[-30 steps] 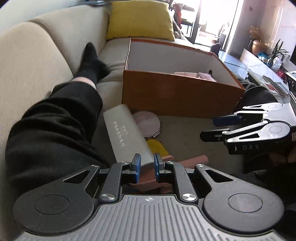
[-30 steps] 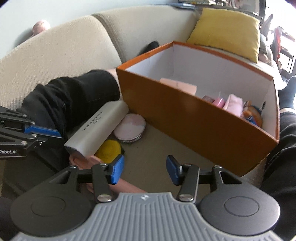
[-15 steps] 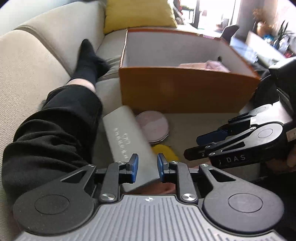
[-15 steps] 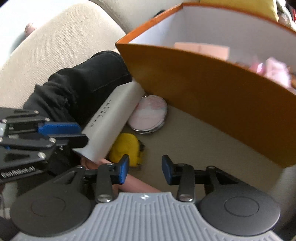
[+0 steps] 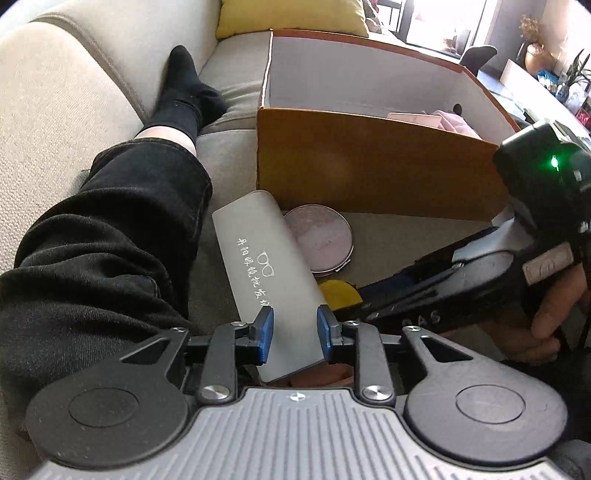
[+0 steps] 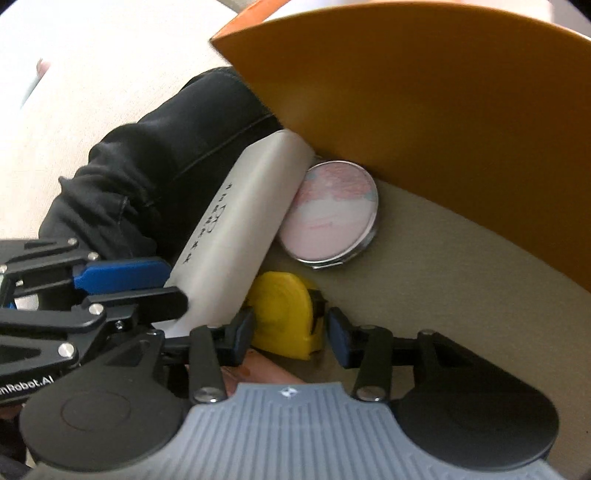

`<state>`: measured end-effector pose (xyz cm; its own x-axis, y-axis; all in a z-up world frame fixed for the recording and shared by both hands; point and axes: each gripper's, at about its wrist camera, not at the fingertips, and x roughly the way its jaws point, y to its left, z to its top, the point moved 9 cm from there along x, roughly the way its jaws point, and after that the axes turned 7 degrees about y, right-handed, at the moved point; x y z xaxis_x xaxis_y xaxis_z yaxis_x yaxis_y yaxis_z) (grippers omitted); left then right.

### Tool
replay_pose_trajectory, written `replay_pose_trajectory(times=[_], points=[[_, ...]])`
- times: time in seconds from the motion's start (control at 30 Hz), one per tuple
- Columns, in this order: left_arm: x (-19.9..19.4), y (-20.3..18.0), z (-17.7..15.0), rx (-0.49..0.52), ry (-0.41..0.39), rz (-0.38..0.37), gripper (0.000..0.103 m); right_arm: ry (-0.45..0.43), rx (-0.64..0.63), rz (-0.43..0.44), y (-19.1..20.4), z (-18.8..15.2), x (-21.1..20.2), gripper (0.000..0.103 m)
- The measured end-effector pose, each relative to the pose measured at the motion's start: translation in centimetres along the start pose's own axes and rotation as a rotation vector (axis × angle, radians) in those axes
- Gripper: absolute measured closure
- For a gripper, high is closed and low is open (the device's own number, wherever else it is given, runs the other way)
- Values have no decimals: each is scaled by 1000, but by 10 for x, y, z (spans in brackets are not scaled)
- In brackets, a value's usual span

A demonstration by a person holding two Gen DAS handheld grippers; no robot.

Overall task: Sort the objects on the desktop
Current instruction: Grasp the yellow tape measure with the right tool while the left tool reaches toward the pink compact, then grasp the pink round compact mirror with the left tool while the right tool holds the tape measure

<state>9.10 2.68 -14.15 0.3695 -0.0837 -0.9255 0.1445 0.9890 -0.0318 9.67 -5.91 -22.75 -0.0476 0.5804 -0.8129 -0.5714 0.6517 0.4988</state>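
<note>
Two handheld grippers work low over a beige fabric sofa seat (image 6: pixel 424 258), close in front of an orange cardboard box (image 5: pixel 369 166) with a pale inside. The left gripper (image 5: pixel 293 328) has its blue-padded fingers (image 5: pixel 264 326) set on either side of the near end of a long grey glasses case (image 5: pixel 266 254) printed with white characters and a small spectacles drawing; the pads sit right at the case's edges, though whether they actually press on it is hard to judge from this angle. The case lies slanted, its far end almost touching the box's front wall and its long side along the person's black trouser leg (image 5: pixel 103 243).

The right gripper (image 6: pixel 290 332) holds its fingers apart around a yellow tape measure with a black side tab (image 6: pixel 284 314), with a clear gap on the right side between pad and housing. The tape measure lies partly tucked under the case's near end. Just beyond it, a round compact mirror with a pink patterned lid and silver rim (image 6: pixel 330 216) rests flat on the cushion, touching the case's side and sitting right by the box wall. Under both grippers a reddish-brown flat object (image 6: pixel 266 373) peeks out, too hidden to name.

Inside the box, pink items (image 5: pixel 439 122) show above the front wall. A yellow cushion (image 5: pixel 291 14) sits on the sofa behind the box.
</note>
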Motion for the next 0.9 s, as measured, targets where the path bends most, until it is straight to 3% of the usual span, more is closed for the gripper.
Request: replay_pose_trajectory(times=[0.1, 0.17, 0.27, 0.5, 0.63, 0.73, 0.83, 0.9], points=[[0, 1, 1, -6, -2, 5, 72, -12, -12, 1, 4, -2, -1, 63], [-1, 1, 1, 2, -4, 26, 72, -30, 17, 28, 4, -4, -6, 75], [-3, 1, 0, 3, -12, 27, 72, -44, 18, 37, 9, -7, -15, 78], [-9, -18, 16, 105, -71, 34, 72, -143, 18, -109, -10, -14, -69, 80], [2, -43, 27, 228, -83, 68, 71, -182, 22, -271, -33, -20, -99, 80], [20, -57, 33, 317, -71, 155, 65, -191, -12, -394, -42, -15, -110, 80], [39, -68, 36, 405, -40, 242, 53, -173, -25, -409, -46, -20, -109, 80], [50, -75, 34, 462, -22, 256, 52, -164, -18, -387, -54, -24, -109, 80]])
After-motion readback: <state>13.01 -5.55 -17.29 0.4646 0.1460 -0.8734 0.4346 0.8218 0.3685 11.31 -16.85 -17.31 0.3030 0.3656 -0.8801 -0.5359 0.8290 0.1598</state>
